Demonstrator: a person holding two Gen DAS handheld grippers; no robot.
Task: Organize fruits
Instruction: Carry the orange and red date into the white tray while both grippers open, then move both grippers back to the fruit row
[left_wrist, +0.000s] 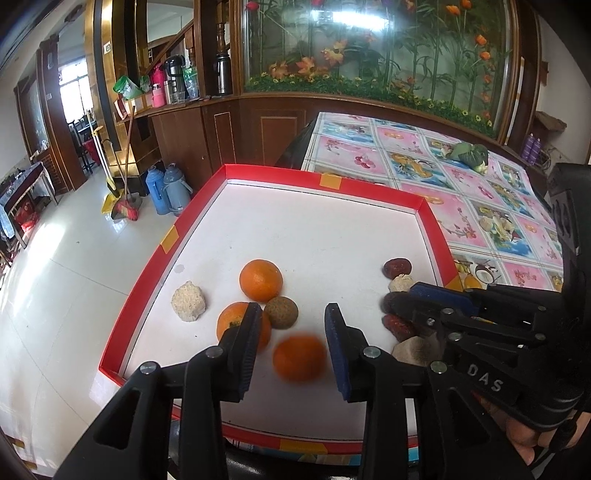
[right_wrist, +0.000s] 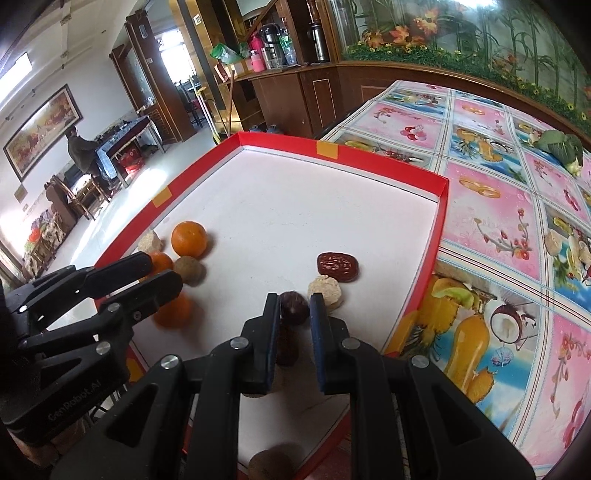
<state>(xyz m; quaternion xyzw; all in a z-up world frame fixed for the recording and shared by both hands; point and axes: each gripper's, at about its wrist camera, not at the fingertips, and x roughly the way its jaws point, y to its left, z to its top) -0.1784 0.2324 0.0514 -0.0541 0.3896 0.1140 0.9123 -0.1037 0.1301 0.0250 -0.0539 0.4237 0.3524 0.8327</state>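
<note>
A red-rimmed white tray (left_wrist: 321, 176) (right_wrist: 332, 146) holds the fruit. In the left wrist view, three oranges cluster at its left: one upright (left_wrist: 260, 279), one partly behind my finger (left_wrist: 236, 321), and a blurred one (left_wrist: 299, 358) lying between the fingers of my open left gripper (left_wrist: 293, 310). A brownish ball (left_wrist: 281, 312) and a beige puffed cake (left_wrist: 188, 301) sit beside them. My right gripper (right_wrist: 294, 306) stands narrow, shut on a dark red date (right_wrist: 293, 312). Another date (right_wrist: 338, 266) and a beige cake (right_wrist: 325, 291) lie just beyond it. A further date lies under the fingers.
The tray sits on a table with a pink fruit-patterned cloth (left_wrist: 480, 192); a green vegetable (left_wrist: 469, 153) lies at the far side. The tray's left rim overhangs the tiled floor, where thermos jugs (left_wrist: 166, 188) stand. A person (right_wrist: 79, 147) sits far off. A brown ball (right_wrist: 271, 463) lies near the front rim.
</note>
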